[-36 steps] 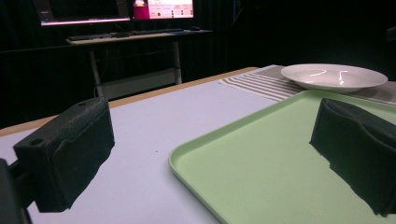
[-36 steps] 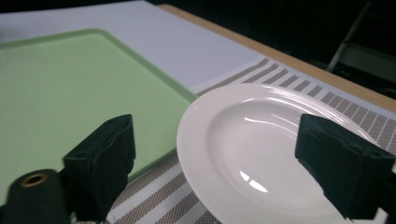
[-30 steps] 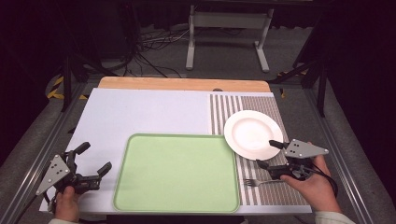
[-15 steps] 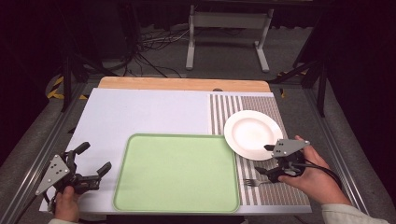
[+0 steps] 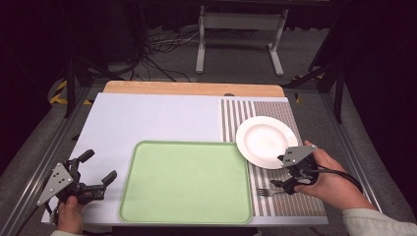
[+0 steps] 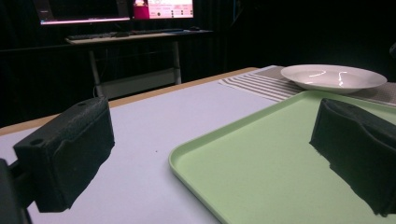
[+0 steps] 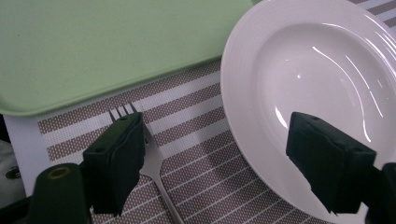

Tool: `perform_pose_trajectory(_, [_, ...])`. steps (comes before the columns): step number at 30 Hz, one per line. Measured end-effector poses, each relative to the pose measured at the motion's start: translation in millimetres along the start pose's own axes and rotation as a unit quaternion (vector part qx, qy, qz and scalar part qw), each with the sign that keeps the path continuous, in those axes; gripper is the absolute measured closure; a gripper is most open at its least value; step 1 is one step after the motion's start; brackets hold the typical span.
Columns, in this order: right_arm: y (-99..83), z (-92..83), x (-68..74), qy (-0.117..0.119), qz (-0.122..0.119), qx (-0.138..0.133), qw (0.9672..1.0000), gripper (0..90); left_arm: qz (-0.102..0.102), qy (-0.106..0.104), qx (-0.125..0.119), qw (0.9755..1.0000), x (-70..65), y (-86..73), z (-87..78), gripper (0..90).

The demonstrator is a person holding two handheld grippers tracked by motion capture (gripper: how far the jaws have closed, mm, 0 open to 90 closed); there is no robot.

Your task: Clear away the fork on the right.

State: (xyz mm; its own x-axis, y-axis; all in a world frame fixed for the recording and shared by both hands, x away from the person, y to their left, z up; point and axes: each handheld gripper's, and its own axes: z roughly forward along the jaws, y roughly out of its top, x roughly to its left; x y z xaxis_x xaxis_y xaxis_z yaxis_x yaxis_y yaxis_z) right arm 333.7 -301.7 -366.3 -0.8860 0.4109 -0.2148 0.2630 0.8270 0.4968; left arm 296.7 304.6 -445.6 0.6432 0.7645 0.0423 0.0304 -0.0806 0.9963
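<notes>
- Table surface (image 5: 147, 123): pale grey-white sheet with a wooden strip along the far edge.
- Rectangular light-green plastic tray (image 5: 184, 182): lies flat at the near middle of the table, with nothing on it.
- Striped brown-and-white placemat (image 5: 295, 204): lies just to the right of the tray.
- Round white ceramic plate (image 5: 265, 140): rests on the far part of the placemat, close to the tray's far right corner.
- Left gripper (image 5: 96, 169): rests at the near left corner, jaws spread apart, nothing between them.
- Right gripper (image 5: 282, 172): hovers low over the placemat, jaws spread wide; one jaw is over the fork, the other over the plate rim; nothing is grasped.
- Silver metal fork (image 7: 152, 161): lies flat on the placemat, between tray and plate, tines toward the tray.
</notes>
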Motion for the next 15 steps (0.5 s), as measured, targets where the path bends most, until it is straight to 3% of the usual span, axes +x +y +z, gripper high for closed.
perform_pose_trajectory(15, [-0.8,13.5,-0.6,0.044,-0.019,0.064,0.9968,20.8,0.0,0.0,0.001,1.0,0.1,-0.1,0.1,0.3])
